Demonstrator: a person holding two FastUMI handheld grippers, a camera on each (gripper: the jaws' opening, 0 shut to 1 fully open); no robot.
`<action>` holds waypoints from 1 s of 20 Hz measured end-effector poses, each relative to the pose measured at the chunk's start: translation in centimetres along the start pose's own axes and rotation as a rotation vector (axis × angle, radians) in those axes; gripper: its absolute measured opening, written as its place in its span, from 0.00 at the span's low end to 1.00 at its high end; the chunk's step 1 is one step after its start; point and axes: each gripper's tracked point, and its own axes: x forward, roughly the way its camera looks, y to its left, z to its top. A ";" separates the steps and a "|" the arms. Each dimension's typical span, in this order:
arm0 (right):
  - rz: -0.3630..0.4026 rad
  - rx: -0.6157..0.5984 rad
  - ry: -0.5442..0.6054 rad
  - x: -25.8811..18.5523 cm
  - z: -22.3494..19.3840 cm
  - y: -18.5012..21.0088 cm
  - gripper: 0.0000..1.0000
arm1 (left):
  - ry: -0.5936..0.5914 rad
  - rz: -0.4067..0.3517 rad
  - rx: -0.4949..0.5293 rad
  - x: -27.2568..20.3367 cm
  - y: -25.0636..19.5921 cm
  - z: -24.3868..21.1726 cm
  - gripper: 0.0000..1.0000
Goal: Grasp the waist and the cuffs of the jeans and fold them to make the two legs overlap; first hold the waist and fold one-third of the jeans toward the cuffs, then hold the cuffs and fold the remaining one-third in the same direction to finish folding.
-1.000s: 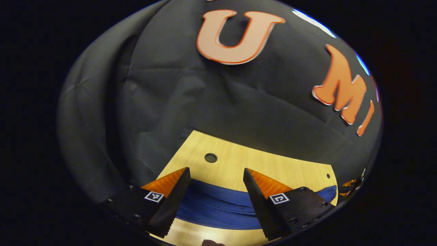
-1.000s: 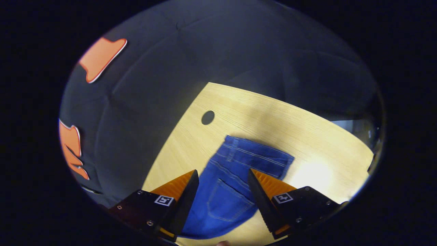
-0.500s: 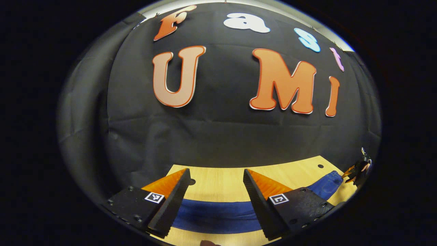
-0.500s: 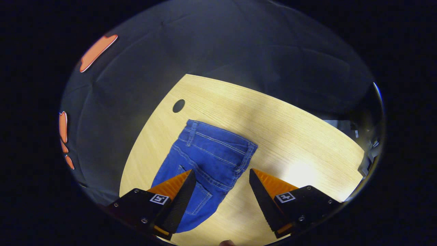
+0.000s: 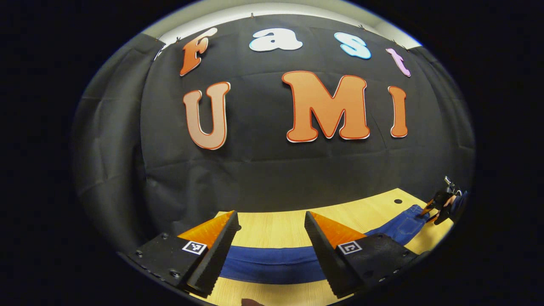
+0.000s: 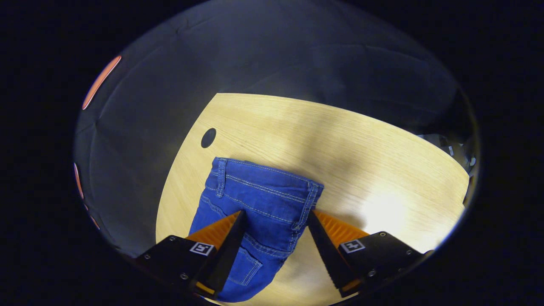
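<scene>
In the left gripper view, the left tongs (image 5: 270, 248) are spread over a leg of the jeans (image 5: 272, 263) lying along the near edge of the surface (image 5: 280, 227); the camera has levelled since a second ago. In the right gripper view, the right tongs (image 6: 274, 242), also spread, have moved closer over the waist (image 6: 265, 180), near the surface's far-left corner, so the first grasp seems near. No containers are present.
</scene>
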 end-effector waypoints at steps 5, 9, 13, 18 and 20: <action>-0.008 -0.026 -0.020 -0.3 -0.2 0.0 0.34 | -0.006 0.047 -0.007 -1.8 -0.9 -0.2 0.98; 0.047 -0.029 -0.051 -1.3 0.8 0.9 0.21 | -0.041 0.091 0.038 -2.9 -0.1 0.1 0.99; 0.098 -0.084 -0.131 -4.3 1.3 3.4 0.21 | -0.042 0.090 0.030 -2.5 0.4 -0.6 0.98; 0.187 -0.184 -0.217 -11.0 1.2 6.7 0.21 | -0.050 0.073 0.020 -1.7 1.5 -1.3 0.98; 0.218 -0.236 -0.246 -13.4 1.2 8.3 0.21 | -0.045 0.065 0.014 -1.4 1.9 -1.7 0.98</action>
